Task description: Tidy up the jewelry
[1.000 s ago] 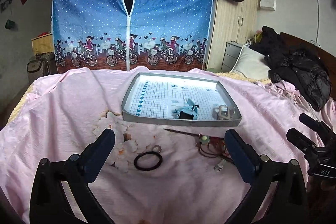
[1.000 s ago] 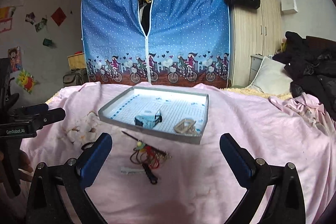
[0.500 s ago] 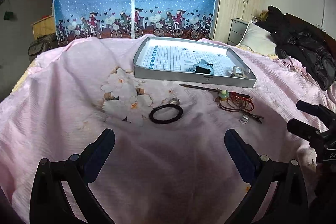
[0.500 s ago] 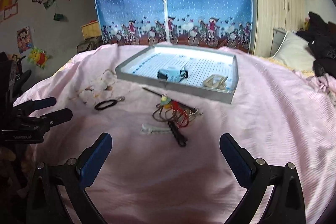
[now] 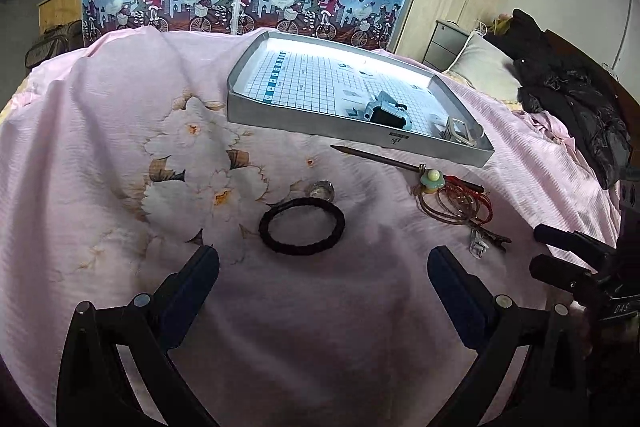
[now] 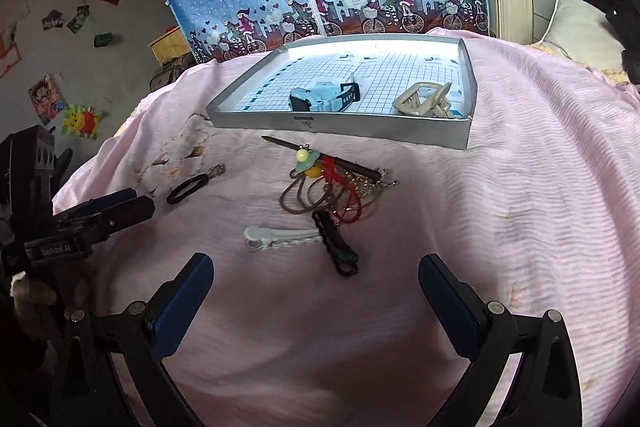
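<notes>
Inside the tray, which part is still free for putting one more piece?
The tray floor is bare along its left and far side, beyond the watch. The near right corner is crowded: the beige clip lies there, close beside the watch.

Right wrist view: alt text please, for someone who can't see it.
The open right claw hovers over a pink bedspread strewn with jewelry: a white hair clip, a black hair clip and a tangle of cords. Behind lies a grey tray; the left claw shows at left.

Pink bedspread (image 5: 100,155) (floral print) under tray (image 5: 280,115), hair tie (image 5: 302,225), hairpin (image 5: 376,157).
</notes>
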Available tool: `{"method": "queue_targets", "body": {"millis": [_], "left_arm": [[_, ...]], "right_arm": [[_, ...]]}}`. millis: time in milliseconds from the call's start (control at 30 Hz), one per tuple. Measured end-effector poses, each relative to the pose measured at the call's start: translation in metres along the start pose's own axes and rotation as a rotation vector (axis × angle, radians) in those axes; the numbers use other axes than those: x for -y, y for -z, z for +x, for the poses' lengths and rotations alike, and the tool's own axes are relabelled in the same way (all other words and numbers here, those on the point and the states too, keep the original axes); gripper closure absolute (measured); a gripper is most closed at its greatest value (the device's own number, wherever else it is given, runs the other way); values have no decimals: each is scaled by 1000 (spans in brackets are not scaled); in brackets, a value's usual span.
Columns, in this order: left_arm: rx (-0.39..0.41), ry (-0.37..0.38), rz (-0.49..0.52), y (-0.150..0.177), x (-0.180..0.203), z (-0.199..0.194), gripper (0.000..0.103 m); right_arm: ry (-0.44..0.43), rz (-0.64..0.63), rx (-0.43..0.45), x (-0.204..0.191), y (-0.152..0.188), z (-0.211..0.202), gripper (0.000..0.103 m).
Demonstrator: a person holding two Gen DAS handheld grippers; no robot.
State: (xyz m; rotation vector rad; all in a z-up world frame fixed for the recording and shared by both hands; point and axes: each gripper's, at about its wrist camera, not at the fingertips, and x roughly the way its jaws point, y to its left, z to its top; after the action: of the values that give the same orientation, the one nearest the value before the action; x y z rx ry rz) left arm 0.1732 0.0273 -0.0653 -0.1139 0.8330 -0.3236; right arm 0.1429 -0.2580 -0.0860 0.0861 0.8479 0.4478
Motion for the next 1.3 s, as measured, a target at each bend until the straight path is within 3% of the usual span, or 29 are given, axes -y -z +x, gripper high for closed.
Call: {"method": "queue_targets", "body": {"millis": [267, 400, 533, 900, 1033, 1133, 1200, 1300], "left_arm": [[-62, 30, -64, -20, -19, 26, 4], [-109, 30, -86, -23, -26, 38, 24], [-136, 38, -112, -19, -32, 41, 44], [-109, 84, -67, -9, -17, 31, 80], [-107, 90, -54, -7, -14, 31, 85], [-106, 96, -57, -8, -13, 32, 86], [-105, 101, -57, -8, -12, 31, 87], [-100, 100, -53, -8, -9, 32, 89]], "right_arm": [[-9, 19, -7, 11, -3, 13, 24], [-10, 7, -26, 10, -6, 23, 44], [1, 20, -36, 12, -3, 24, 46], [-9, 26, -60, 10, -1, 26, 67], [-21, 26, -64, 8, -2, 26, 70], [-36, 30, -69, 7, -2, 27, 77], [-52, 30, -76, 6, -2, 28, 87], [-51, 21, -90, 3, 0, 30, 88]]}}
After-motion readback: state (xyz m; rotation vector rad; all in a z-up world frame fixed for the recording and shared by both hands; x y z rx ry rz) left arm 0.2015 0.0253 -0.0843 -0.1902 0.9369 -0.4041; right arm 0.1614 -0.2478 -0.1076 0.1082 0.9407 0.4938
